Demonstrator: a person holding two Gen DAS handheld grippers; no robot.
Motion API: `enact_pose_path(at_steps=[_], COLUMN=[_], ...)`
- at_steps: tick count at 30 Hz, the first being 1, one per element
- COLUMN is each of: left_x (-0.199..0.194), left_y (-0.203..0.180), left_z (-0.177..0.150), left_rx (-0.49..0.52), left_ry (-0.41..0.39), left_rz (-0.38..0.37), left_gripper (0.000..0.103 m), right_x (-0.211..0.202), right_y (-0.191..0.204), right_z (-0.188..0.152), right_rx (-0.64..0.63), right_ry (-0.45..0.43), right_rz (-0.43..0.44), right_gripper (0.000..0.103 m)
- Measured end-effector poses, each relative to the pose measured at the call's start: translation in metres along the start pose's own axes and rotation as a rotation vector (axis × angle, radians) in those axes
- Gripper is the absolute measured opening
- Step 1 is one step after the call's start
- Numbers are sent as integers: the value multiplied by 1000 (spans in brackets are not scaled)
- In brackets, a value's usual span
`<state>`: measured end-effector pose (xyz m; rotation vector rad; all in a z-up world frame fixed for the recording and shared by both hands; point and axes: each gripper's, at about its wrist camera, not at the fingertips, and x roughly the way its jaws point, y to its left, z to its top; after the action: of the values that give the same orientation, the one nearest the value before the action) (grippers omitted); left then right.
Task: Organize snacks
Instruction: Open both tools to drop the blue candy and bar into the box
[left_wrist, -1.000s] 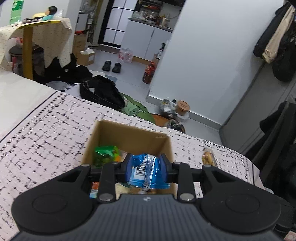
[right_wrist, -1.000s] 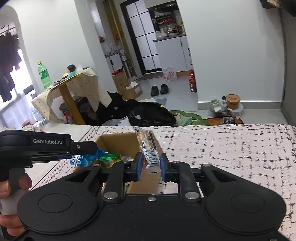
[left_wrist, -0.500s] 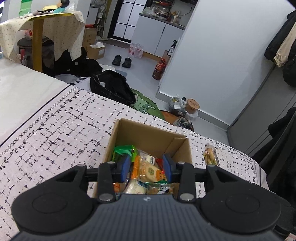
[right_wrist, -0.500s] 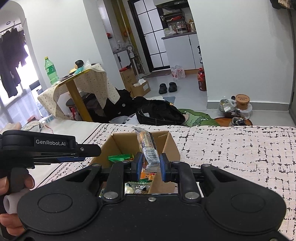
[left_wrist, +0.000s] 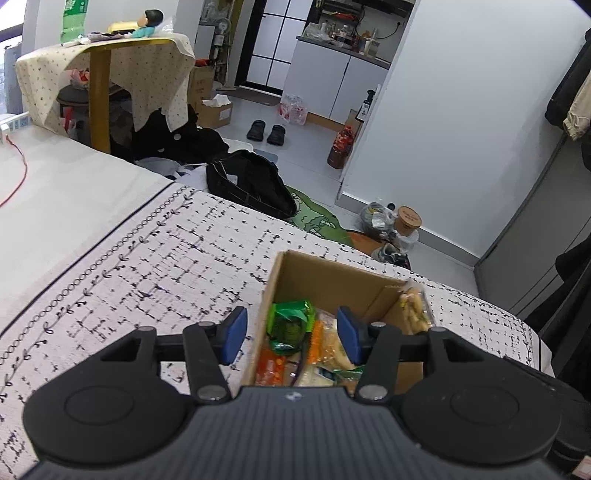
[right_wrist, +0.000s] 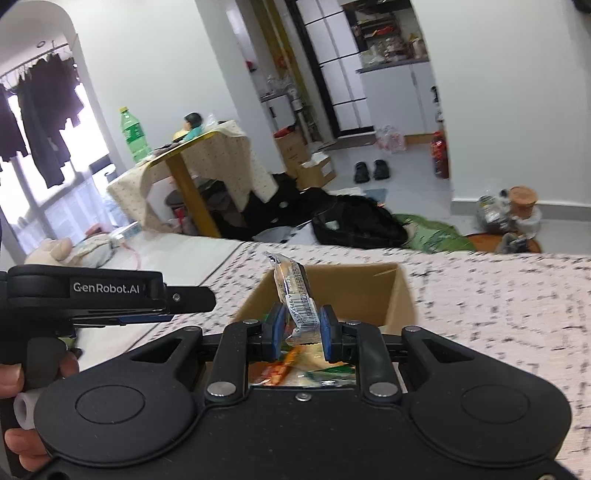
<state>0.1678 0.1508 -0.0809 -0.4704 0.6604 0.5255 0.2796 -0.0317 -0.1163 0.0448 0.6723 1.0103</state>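
Box of snacks sits on the bed's patterned cover, right ahead of both tools. Left tool: a sec ago it gripped a blue packet; now empty, jaws opening over the box's near-left edge, so that one's prob. dropped in. Right tool: clear snack packet between the pads over the box, jaws starting to open, release likely next. Readable: "GenRobot.AI" on left tool's side; packet barcode digits too blurry.

Patterned cloth motion-blurred at right, box floor hidden — snack packets half-covered, labels unreadable
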Motion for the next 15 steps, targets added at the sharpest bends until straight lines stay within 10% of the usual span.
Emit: enact_pose_path(at_steps=[3, 15], left_x=[-4, -25], left_y=[4, 8], left_z=[2, -2], left_rx=[-1, -17], left_ry=[5, 28], left_rz=[15, 17], left_gripper=[61, 75], right_x=[2, -42], right_y=[3, -13], right_z=[-1, -2], right_rx=[22, 80], right_ry=[-1, -18], right_rz=[7, -66], right_gripper=[48, 48])
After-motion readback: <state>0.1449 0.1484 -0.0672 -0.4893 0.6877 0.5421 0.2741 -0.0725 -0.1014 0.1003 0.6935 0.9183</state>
